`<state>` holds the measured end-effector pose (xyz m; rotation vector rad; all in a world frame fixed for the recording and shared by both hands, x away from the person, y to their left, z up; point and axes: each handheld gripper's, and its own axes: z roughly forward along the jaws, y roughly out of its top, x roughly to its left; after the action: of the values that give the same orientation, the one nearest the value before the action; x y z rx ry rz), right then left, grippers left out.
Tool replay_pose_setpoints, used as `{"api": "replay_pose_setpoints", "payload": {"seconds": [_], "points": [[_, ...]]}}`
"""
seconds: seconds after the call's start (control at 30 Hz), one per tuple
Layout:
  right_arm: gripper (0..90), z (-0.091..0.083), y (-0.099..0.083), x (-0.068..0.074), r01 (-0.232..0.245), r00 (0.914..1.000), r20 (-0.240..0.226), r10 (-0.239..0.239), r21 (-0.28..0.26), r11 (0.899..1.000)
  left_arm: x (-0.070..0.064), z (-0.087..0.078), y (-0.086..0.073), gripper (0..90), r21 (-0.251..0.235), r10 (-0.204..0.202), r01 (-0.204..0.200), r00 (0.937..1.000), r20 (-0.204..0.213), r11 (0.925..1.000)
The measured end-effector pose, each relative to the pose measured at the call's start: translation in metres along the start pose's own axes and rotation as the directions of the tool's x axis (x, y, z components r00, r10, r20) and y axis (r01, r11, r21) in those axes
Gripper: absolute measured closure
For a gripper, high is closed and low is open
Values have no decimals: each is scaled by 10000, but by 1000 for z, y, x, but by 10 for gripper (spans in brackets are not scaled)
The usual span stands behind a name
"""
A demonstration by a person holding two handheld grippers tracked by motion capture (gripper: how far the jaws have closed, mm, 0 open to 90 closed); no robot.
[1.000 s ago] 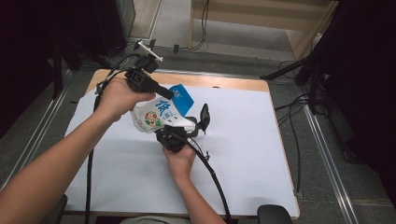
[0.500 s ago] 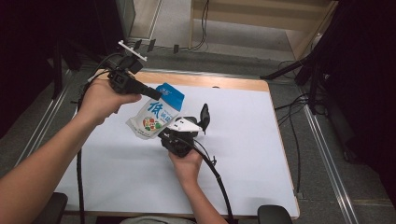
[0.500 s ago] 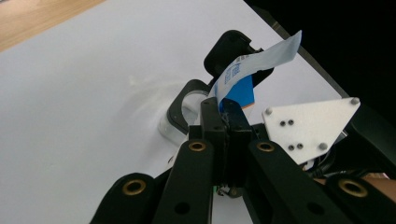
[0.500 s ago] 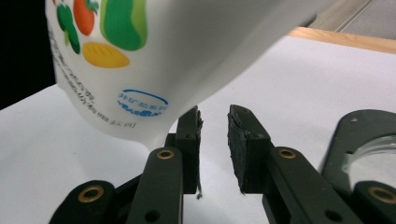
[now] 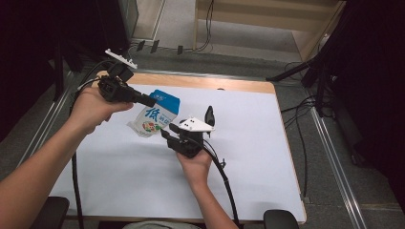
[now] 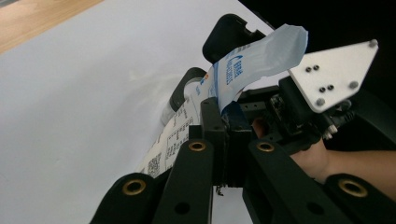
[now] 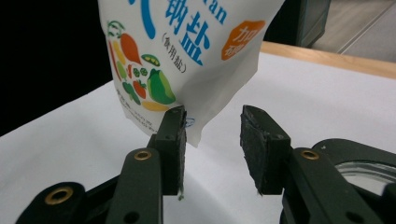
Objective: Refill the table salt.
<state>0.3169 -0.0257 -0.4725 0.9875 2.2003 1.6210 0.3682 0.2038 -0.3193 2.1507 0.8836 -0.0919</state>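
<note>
Hanging above the white mat (image 5: pixel 119 181), near its back-left edge, with open mat to the right: pouch (image 5: pixel 154 115), white with blue top and printed vegetables. Pinched at top by left gripper (image 5: pixel 149 101); right gripper (image 7: pixel 212 135) spread apart just below its corner.

Salt pouch (image 5: pixel 155 114) hangs over desk (image 5: pixel 258 157), left tongs (image 5: pixel 149 101) at its top; right tongs (image 5: pixel 168 132) just right, apparently apart.

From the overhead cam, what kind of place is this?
Probably a lab recording station: a table under white sheet, cables on the floor, dark curtains around, two handheld grippers working a salt pouch.
</note>
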Motion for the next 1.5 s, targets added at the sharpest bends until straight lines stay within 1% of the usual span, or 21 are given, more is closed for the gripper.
{"api": "replay_pose_setpoints", "payload": {"seconds": [0.13, 0.27, 0.33, 0.43, 0.5, 0.53, 0.6, 0.67, 0.7, 0.77, 0.83, 0.93, 0.97, 1.0, 1.07, 1.13, 1.17, 1.23, 1.33, 1.43, 1.5], "points": [[607, -1, 2, 0, 176, 9997, -145, -176, -1, 9998, 2, -1, -3, 900, 159, 50, -50, 10000, -40, 9999], [587, -5, 6, 1, 221, 9991, -364, -225, -112, 9997, 5, -3, -6, 900, 118, -46, 47, 10000, -80, 9999], [572, -6, 8, 1, 311, 9981, -518, -323, -251, 9992, 5, -3, -8, 900, 149, 46, -44, 9999, -117, 9999], [565, -11, 15, 1, 193, 9969, -749, -246, -707, 9973, 3, 1, -10, 900, 325, 230, -226, 9997, -120, 9992], [561, -12, 20, 0, 134, 9968, -775, -189, -699, 9975, 2, 4, -11, 900, 435, 505, -505, 9987, 11, 9978], [571, -12, 22, -1, 86, 9967, -803, -135, -611, 9981, 1, 5, -11, 900, 461, 550, -555, 9984, 117, 9974], [628, -10, 23, -3, -66, 9952, -980, 10, -568, 9984, 0, 7, -11, 900, 458, 640, -645, 9979, 119, 9969], [741, -10, 24, -4, -124, 9935, -1135, 61, -549, 9984, 1, 8, -12, 900, 507, 672, -677, 9977, 111, 9964], [796, -11, 25, -3, -101, 9930, -1184, 39, -520, 9986, 1, 8, -14, 900, 520, 650, -661, 9976, 228, 9965], [863, -11, 25, -3, 36, 9923, -1235, -89, -435, 9990, 3, 8, -15, 900, 586, 662, -671, 9977, 165, 9960], [883, -10, 25, -3, 43, 9912, -1319, -90, -366, 9993, 4, 9, -17, 900, 570, 684, -696, 9974, 217, 9959], [896, -10, 25, -6, -376, 9856, -1657, 345, -156, 9992, 6, 9, -19, 900, 536, 911, -922, 9956, 228, 9943], [898, -11, 25, -6, -425, 9859, -1628, 391, -171, 9990, 6, 9, -20, 900, 464, 964, -976, 9949, 282, 9941], [899, -12, 26, -5, -307, 9879, -1525, 276, -181, 9994, 8, 8, -22, 897, 345, 1020, -1033, 9941, 369, 9941], [900, -14, 27, -5, -307, 9880, -1518, 265, -255, 9992, 12, 5, -28, 854, -62, 1284, -1283, 9915, 227, 9917], [900, -15, 28, -6, -274, 9891, -1455, 239, -224, 9994, 17, 2, -36, 758, -460, 1547, -1542, 9879, 70, 9870], [900, -16, 29, -6, -244, 9906, -1351, 219, -174, 9996, 21, 1, -39, 746, -386, 1560, -1553, 9876, 153, 9871], [900, -17, 29, -7, -274, 9905, -1355, 250, -162, 9995, 30, 1, -47, 713, -388, 1450, -1446, 9894, 76, 9887], [900, -18, 31, -10, -367, 9886, -1470, 325, -260, 9990, 42, 7, -58, 641, -13, 1257, -1257, 9917, 286, 9921], [900, -19, 34, -9, -351, 9863, -1621, 306, -252, 9991, 49, 15, -67, 620, 132, 1256, -1262, 9913, 395, 9919], [900, -18, 36, -7, -253, 9860, -1653, 213, -222, 9994, 54, 20, -71, 588, 138, 1405, -1416, 9881, 627, 9898]]}}
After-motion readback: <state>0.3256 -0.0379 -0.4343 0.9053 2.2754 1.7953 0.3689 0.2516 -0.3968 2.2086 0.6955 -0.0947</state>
